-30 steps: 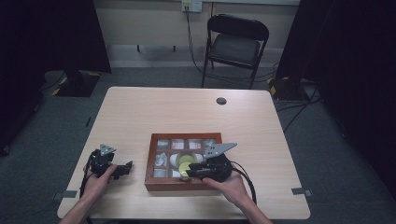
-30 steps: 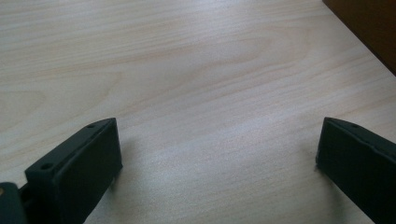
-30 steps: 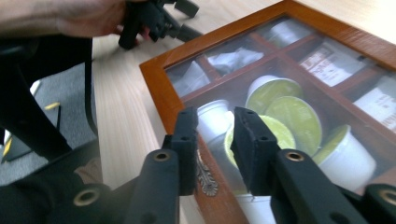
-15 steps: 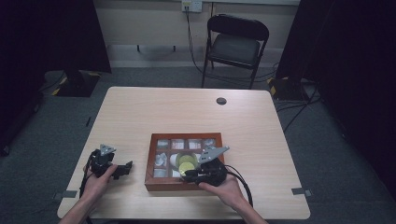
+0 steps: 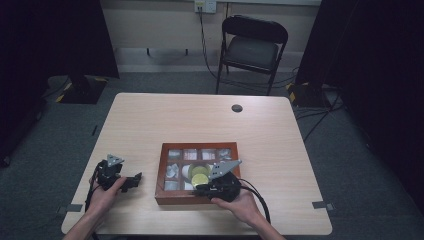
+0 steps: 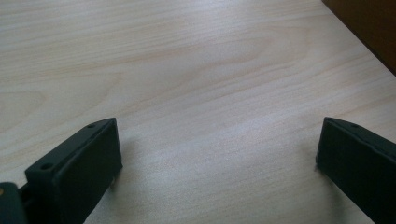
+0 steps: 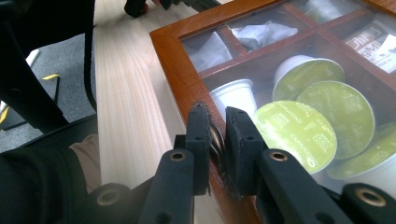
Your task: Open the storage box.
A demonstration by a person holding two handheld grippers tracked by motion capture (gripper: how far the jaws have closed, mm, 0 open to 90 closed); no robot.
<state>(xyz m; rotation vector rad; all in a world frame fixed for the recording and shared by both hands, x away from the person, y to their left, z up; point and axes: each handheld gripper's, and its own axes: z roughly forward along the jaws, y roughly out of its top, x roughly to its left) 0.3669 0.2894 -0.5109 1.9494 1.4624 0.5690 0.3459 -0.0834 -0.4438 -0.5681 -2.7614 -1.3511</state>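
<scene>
A small metal knob [image 7: 215,140] on the front rim of the glass-lidded wooden box [image 5: 165,192] (near the pale wood table's [image 5: 200,125] front edge) is pinched by the right gripper [image 7: 217,122], whose jaws have just been closing; the left gripper [image 5: 134,180] is held spread wide over bare tabletop. A folding chair [image 5: 252,47] stands beyond on grey carpet.

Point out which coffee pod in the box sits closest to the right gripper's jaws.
The green-lidded pod printed "cappuccino", just right of the right gripper. The other green-lidded pods lie farther back in the wooden box, and the white pod shows no green lid.

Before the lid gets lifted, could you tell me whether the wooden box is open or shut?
Shut: the glass lid lies flat over the coffee pods in the wooden box; the right gripper pinches a small metal clasp on its front edge.
</scene>
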